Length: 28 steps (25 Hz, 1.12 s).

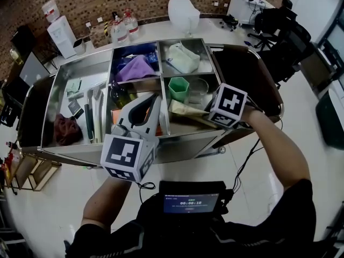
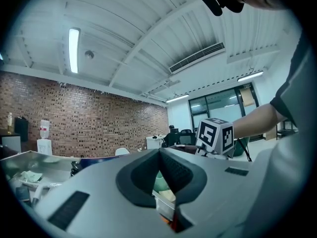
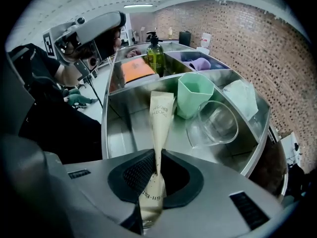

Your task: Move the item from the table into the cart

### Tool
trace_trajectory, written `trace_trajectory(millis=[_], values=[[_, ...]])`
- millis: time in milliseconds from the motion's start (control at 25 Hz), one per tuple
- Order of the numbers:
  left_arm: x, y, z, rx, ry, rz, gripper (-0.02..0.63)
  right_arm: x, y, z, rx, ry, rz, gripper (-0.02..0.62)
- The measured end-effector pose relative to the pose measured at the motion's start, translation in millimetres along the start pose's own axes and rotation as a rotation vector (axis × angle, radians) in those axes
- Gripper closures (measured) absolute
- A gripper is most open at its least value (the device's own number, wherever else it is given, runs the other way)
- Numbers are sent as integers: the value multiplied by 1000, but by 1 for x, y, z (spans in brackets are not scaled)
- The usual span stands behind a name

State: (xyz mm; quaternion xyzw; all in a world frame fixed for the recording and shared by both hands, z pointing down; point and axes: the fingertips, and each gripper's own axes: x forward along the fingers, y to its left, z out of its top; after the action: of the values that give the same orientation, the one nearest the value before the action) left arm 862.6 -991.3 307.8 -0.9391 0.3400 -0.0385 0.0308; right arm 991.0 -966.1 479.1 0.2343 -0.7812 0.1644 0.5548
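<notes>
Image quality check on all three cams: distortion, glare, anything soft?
Head view: fisheye bows the cart rim, and there are glare patches on the pale floor. Left gripper view: dark round vignette, ceiling light strip blown out, left claw body soft up close. Right gripper view: same vignette, print on the toothbrush packet in the right claw is sharp, highlights on the glass cup.

The steel cart [image 1: 80, 153] is split into compartments. The left one holds a dark red cloth [image 1: 65, 129] and long utensils [image 1: 97, 112]. A purple cloth [image 1: 134, 69] and a pale pouch [image 1: 181, 58] fill the far two. The nearer ones hold a soap bottle [image 1: 118, 93], then a green hexagonal cup [image 1: 178, 87] just beside a clear glass [image 1: 198, 90].
</notes>
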Motion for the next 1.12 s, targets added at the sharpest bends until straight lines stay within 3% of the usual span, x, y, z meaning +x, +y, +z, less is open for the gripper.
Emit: trace_trajectory(millis=[320, 400, 520, 560, 640, 800, 920, 1040, 1120], values=[[0, 1, -3, -20, 8, -3, 593, -2, -1, 1, -17, -18, -27, 532], [0, 0, -4, -22, 10, -5, 592, -4, 0, 4, -5, -55, -19, 449], [-2, 0, -4, -21, 8, -4, 592, -13, 2, 11, 4, -107, -22, 434], [-3, -1, -3, -15, 5, -2, 593, -17, 3, 13, 6, -126, -26, 379], [-6, 0, 1, 3, -4, 9, 592, -27, 5, 19, 15, -179, -35, 370], [-16, 4, 5, -11, -13, 27, 593, -59, 9, 33, 38, -352, -94, 370], [-26, 8, 3, -27, -14, 37, 592, -94, 10, 42, 93, -559, -187, 370], [-33, 8, -5, -13, 0, 46, 592, -130, 14, 42, 159, -782, -309, 470], [-36, 7, -9, -15, 7, 49, 592, -144, 20, 38, 211, -901, -361, 472]])
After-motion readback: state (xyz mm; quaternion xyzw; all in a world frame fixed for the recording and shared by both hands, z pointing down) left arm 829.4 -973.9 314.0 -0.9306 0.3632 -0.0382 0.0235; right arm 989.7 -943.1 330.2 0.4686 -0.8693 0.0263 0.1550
